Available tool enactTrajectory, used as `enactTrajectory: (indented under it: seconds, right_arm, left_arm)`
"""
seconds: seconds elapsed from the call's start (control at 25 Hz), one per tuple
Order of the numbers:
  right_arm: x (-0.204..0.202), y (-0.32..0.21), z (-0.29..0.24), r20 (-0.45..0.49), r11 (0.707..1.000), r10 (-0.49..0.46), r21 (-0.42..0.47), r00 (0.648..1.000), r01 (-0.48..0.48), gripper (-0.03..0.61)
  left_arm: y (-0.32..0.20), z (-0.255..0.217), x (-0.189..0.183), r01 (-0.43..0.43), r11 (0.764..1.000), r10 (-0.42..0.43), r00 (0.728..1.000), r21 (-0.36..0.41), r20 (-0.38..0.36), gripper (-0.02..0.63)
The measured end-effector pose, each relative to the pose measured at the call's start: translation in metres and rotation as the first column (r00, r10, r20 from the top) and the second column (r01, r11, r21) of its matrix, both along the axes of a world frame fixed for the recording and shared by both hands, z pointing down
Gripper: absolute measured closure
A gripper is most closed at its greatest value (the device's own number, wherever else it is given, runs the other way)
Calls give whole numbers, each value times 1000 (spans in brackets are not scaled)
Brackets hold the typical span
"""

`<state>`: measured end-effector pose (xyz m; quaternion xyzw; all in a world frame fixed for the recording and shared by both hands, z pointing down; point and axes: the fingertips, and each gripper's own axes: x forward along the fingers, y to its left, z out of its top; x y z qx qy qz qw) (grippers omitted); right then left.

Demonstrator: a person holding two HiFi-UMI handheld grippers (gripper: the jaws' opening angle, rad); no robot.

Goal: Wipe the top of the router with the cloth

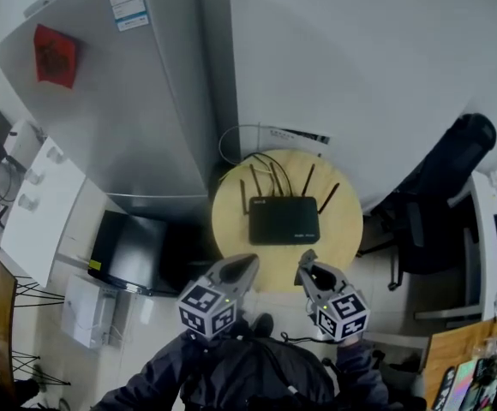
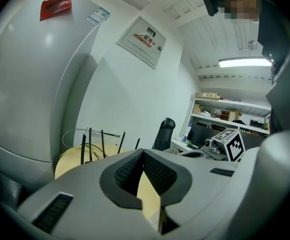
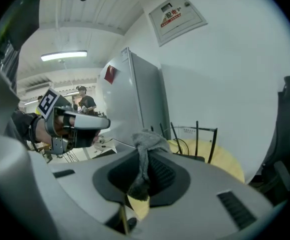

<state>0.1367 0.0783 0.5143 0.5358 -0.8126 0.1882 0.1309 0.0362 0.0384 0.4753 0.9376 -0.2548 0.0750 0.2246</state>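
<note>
Two claws are hovering at the near edge of the round tabletop point(image 1: 344, 229), just short of the black router point(image 1: 284, 219), which is lying flat at the middle of it with its antennas point(image 1: 308, 180) standing up along the far side. The right claw point(image 1: 308, 262) is clamping a grey cloth point(image 3: 147, 140), with a bunched wad poking out past the tips and a tail hanging down between the pads. The left claw point(image 1: 250, 264) is pinched closed on nothing. Neither is touching the router, so the wiping itself is looking not yet begun. To do it well, the right claw is needing to tip forward and down until the wad, not the hard tips, is pressing on the router's top. From there it is wanting to sweep side to side from the near edge toward the far one, stopping short of the antennas and the cables point(image 1: 270, 163) looping behind them. The router is looking light and likely to slide on the smooth wood, so the left claw is probably best bracing its near left corner, with only gentle pressure going through the cloth
</note>
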Motion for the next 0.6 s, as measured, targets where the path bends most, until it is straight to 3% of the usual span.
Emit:
enactTrajectory:
  seconds: [0.6]
  right_arm:
    - [5, 14, -22, -19, 998, -3, 64, 1000, 4, 509]
  left_arm:
    - [21, -3, 18, -18, 1000, 18, 1000, 11, -15, 612]
